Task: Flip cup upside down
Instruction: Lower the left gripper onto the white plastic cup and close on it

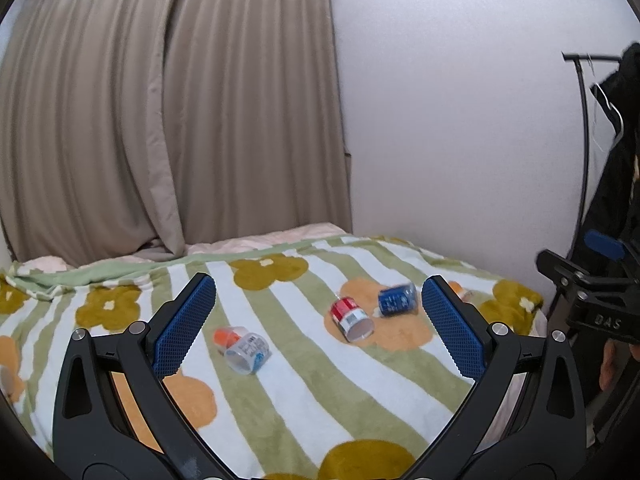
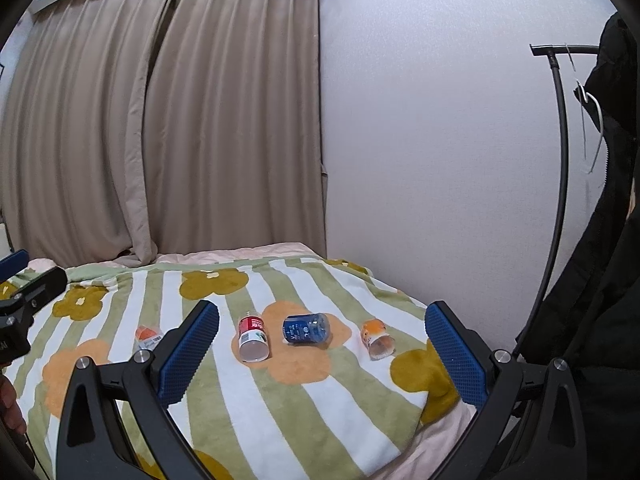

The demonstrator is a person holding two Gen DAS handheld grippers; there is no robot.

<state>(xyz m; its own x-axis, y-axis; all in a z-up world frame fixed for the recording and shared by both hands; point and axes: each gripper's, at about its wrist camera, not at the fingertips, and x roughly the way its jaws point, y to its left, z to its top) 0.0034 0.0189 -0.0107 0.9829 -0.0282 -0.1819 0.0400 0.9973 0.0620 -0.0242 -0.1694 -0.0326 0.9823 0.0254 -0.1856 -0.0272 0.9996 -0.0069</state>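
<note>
Several small plastic cups lie on their sides on a flowered, striped blanket [image 1: 288,364]. An orange-and-clear cup [image 1: 242,346] lies at the left, a red-and-white cup [image 1: 351,319] in the middle, a blue cup [image 1: 397,299] beside it. In the right wrist view the same cups show: orange-and-clear [image 2: 147,336], red [image 2: 252,339], blue [image 2: 306,329], plus an orange cup [image 2: 377,338] at the right. My left gripper [image 1: 318,320] is open and empty above the blanket's near part. My right gripper [image 2: 322,344] is open and empty, also short of the cups.
Beige curtains [image 1: 168,112] hang behind the bed, a white wall [image 1: 452,128] at the right. A black clothes rack [image 2: 560,168] with a dark coat [image 2: 608,240] stands beside the bed's right edge. The right gripper's body [image 1: 592,292] shows at the left view's right edge.
</note>
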